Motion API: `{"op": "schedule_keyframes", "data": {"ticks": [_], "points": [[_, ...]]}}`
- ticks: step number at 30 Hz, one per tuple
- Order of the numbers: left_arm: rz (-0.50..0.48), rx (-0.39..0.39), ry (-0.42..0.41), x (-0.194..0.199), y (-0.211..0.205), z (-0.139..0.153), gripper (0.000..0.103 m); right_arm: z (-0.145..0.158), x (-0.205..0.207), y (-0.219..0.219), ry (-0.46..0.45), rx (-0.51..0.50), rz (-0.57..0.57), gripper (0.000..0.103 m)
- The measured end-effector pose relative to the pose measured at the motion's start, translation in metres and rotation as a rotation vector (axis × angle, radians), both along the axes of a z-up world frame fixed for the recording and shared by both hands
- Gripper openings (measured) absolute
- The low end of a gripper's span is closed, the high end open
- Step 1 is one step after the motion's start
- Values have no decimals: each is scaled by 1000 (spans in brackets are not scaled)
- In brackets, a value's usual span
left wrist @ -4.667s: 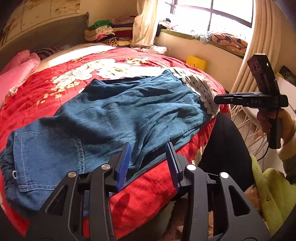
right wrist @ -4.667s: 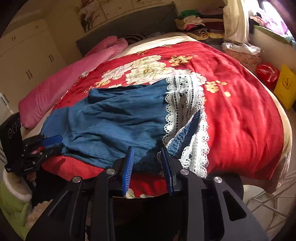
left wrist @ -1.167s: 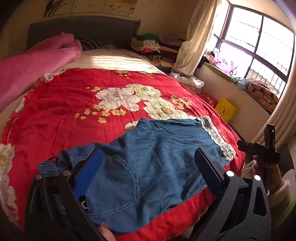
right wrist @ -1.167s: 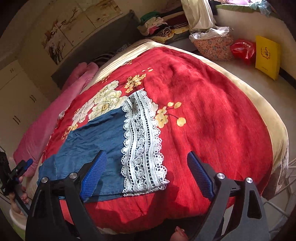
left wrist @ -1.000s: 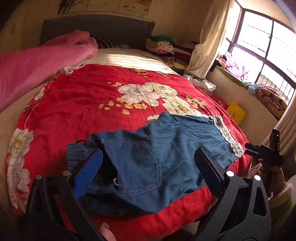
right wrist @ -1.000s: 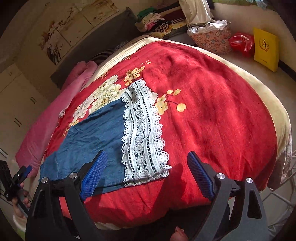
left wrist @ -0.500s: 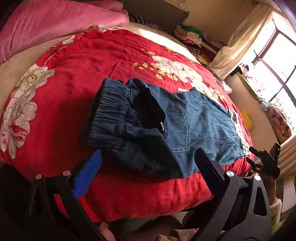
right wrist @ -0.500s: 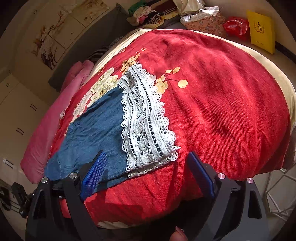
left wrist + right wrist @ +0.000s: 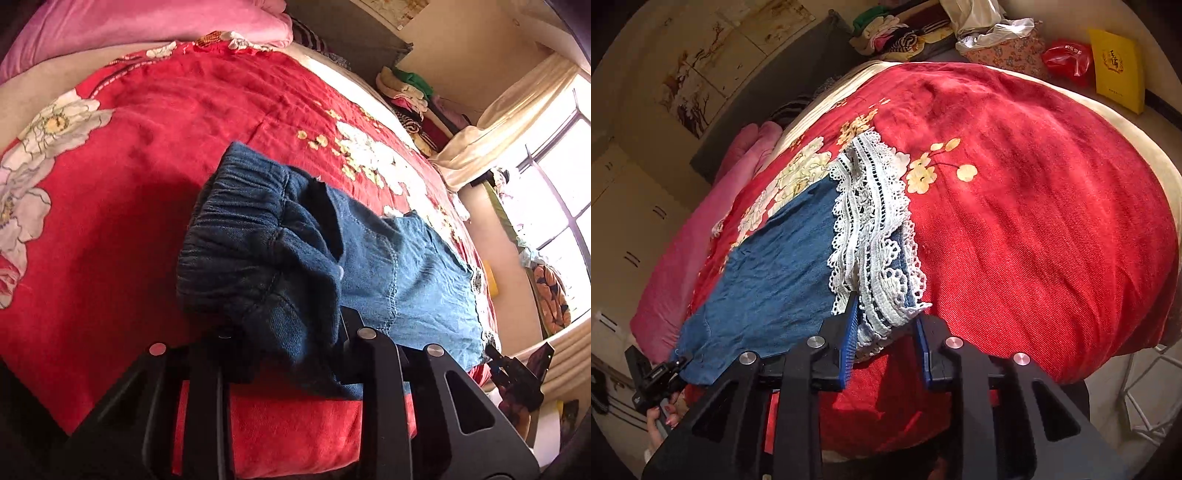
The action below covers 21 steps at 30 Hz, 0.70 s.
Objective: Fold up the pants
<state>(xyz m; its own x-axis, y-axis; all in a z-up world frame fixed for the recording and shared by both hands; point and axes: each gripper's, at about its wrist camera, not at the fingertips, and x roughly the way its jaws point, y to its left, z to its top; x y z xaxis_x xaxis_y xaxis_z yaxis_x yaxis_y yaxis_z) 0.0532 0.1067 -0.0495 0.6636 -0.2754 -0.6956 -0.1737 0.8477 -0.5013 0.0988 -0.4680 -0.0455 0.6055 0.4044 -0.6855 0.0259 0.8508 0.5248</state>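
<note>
Left tool (image 9: 291,332): matte black frame, two angular arms with triangular cut-outs, round silver screw heads along the upper edge; pads hidden under cloth. Right tool (image 9: 886,332): same black frame, four silver screws, ribbed blue pads on the fingers (image 9: 849,332). Lower left of right-wrist frame: hand (image 9: 663,415) with reddish painted nails on a black handle

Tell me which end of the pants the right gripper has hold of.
The right gripper holds the hem end with the white lace trim, pinched at its near corner. The other end, the gathered elastic waistband, is at the left gripper.
</note>
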Motion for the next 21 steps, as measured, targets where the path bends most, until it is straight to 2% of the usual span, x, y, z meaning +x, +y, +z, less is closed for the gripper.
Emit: {"op": "schedule_keyframes", "data": {"ticks": [3,6,9,11,14,16,21], "points": [[-18,25,-3,-3,2,-4,20,-1,1,1,0,-43,5,25],[-12,-27,2,-5,12,-16,21,-11,2,-5,24,-2,-8,25],[-33,37,-13,-2,6,-14,21,-16,4,-3,32,-35,0,25],[-44,29,-10,0,6,-15,22,-13,2,-1,23,-40,-1,29],[-56,12,-26,-7,10,-9,30,-6,-3,-3,14,-61,-11,36],[-57,1,-30,-11,10,-6,38,1,-7,-8,2,-79,-34,45],[-50,6,-61,-20,12,7,55,16,-15,-18,-36,-101,-76,49]]}}
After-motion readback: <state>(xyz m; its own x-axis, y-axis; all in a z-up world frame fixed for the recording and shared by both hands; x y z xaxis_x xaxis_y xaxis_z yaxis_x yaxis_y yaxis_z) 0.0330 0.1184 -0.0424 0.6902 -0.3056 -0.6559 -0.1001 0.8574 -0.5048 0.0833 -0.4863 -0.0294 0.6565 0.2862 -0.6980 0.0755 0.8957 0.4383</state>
